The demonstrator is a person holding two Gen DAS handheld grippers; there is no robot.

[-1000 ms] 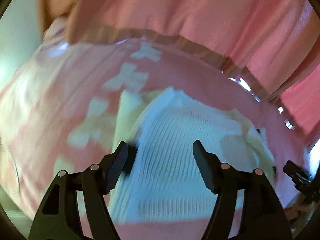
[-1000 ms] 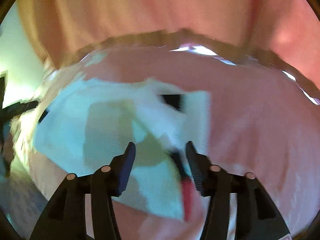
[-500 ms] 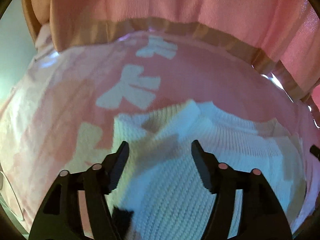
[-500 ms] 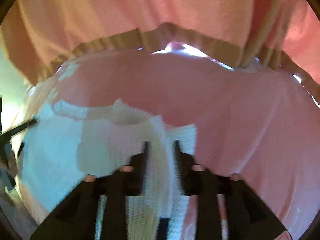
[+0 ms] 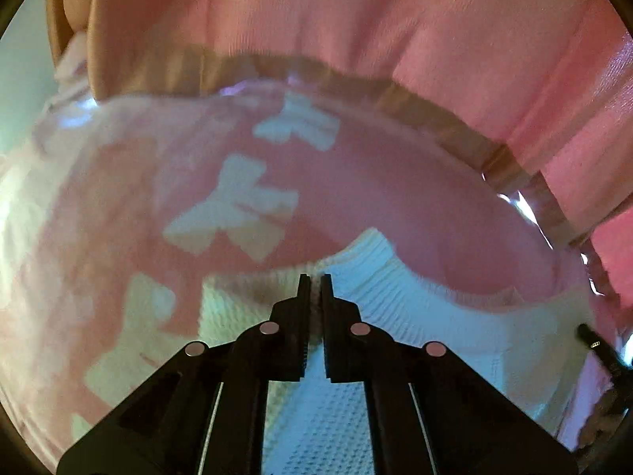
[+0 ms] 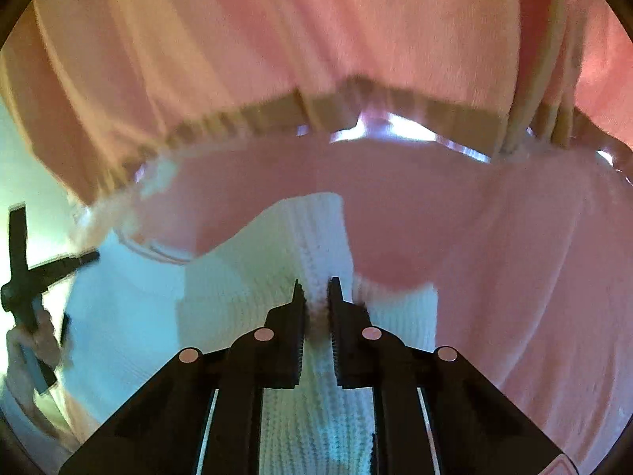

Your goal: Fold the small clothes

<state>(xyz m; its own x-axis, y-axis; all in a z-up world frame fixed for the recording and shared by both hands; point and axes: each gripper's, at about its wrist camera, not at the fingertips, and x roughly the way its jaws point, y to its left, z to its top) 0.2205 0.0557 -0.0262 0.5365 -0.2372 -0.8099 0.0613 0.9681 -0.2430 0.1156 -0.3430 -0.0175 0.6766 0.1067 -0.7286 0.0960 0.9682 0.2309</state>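
Note:
A small white knitted garment (image 5: 435, 316) lies on a pink cloth-covered surface (image 5: 395, 182). My left gripper (image 5: 314, 281) is shut on the garment's ribbed top edge, near a raised corner. In the right wrist view the same white garment (image 6: 237, 277) spreads to the left, with a ribbed strap standing up. My right gripper (image 6: 316, 287) is shut on that ribbed strap. The far edge of the garment dips in a curve between the two held points.
The pink cloth carries pale cross-shaped patches (image 5: 237, 206) on the left. A pink curtain with a tan hem (image 5: 356, 19) hangs behind the surface. The other gripper and the hand holding it (image 6: 27, 277) show at the left edge of the right wrist view.
Both grippers went from open above the garment to shut on its ribbed top edge; the right closed first, the left after. The garment's edge is now lifted slightly.

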